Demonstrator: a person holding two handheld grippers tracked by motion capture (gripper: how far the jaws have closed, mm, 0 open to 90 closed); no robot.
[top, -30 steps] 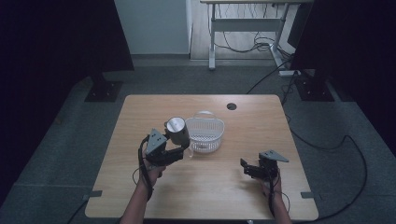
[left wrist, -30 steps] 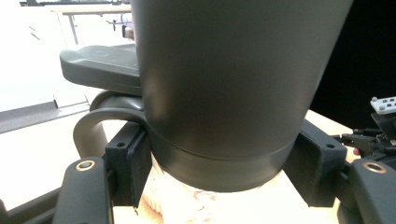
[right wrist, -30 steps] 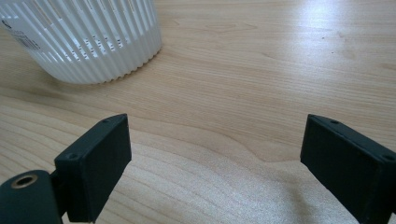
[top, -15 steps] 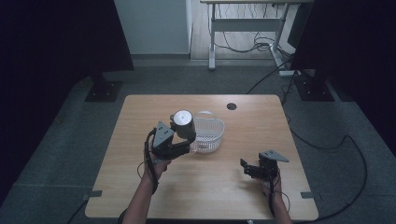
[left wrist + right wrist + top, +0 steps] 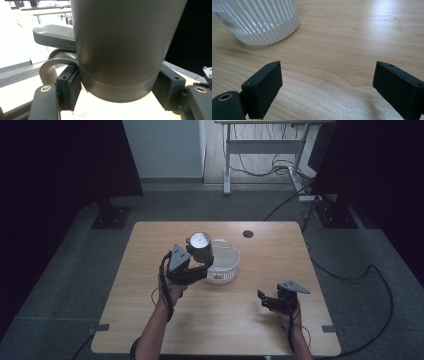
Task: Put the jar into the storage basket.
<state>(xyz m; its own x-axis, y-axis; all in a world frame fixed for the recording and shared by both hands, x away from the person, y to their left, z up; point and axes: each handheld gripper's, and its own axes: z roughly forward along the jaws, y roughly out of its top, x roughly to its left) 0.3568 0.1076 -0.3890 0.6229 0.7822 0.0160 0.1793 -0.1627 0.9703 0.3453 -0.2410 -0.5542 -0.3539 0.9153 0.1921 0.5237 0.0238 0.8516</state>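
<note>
A grey metal mug [image 5: 200, 247] with a handle is held up in the air by my left gripper [image 5: 200, 265], which is shut on its lower body. In the left gripper view the mug [image 5: 122, 42] looms close between both jaws, its handle [image 5: 53, 66] to the left. The mug hangs over the left rim of a white slatted basket [image 5: 223, 265] standing mid-table. My right gripper [image 5: 265, 301] rests low near the table's front right, open, with bare wood between its jaws [image 5: 325, 87]. The basket [image 5: 257, 21] stands at that view's upper left.
The wooden table [image 5: 150, 320] has a dark round hole [image 5: 247, 234] near its far edge. Black stands and cables lie on the grey floor around it, and a desk frame [image 5: 260, 150] stands beyond.
My left gripper has lifted the mug higher and carried it to the right, over the basket's left rim. The right gripper has stayed put.
</note>
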